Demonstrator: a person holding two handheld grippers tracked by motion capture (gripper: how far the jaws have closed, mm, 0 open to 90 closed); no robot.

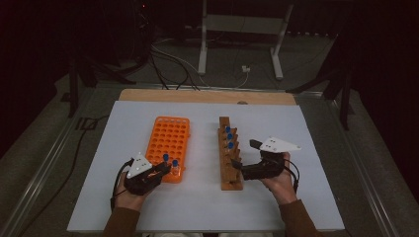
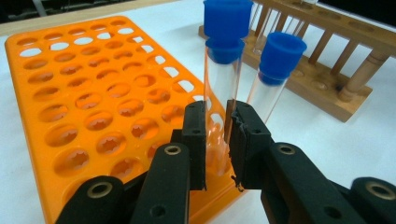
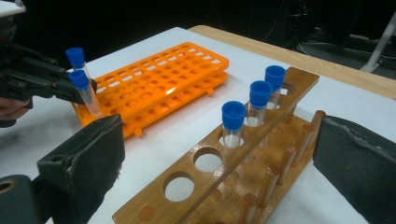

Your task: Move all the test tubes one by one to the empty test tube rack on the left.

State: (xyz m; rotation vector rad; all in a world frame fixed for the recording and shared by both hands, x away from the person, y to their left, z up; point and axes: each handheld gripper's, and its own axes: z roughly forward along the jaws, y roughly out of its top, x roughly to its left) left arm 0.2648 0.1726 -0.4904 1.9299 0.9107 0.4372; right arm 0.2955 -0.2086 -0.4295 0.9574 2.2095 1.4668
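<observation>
An orange tube rack [image 1: 168, 140] lies left of centre, with a wooden tube rack [image 1: 230, 163] to its right. Two clear tubes with blue caps stand at the orange rack's near right corner. My left gripper [image 2: 217, 135] is shut on the closer tube [image 2: 223, 70], low on its glass, and the other tube [image 2: 275, 74] stands just beside it. Three more capped tubes [image 3: 252, 105] stand in the wooden rack [image 3: 210, 177]. My right gripper [image 3: 219, 140] is open wide at that rack's near end, with nothing held.
The white table top [image 1: 123, 207] carries both racks, with a wooden strip [image 1: 207, 96] along its far edge. Cables [image 1: 168, 64] and a white stand [image 1: 242, 29] lie on the floor beyond. The orange rack [image 2: 84, 93] has several vacant holes.
</observation>
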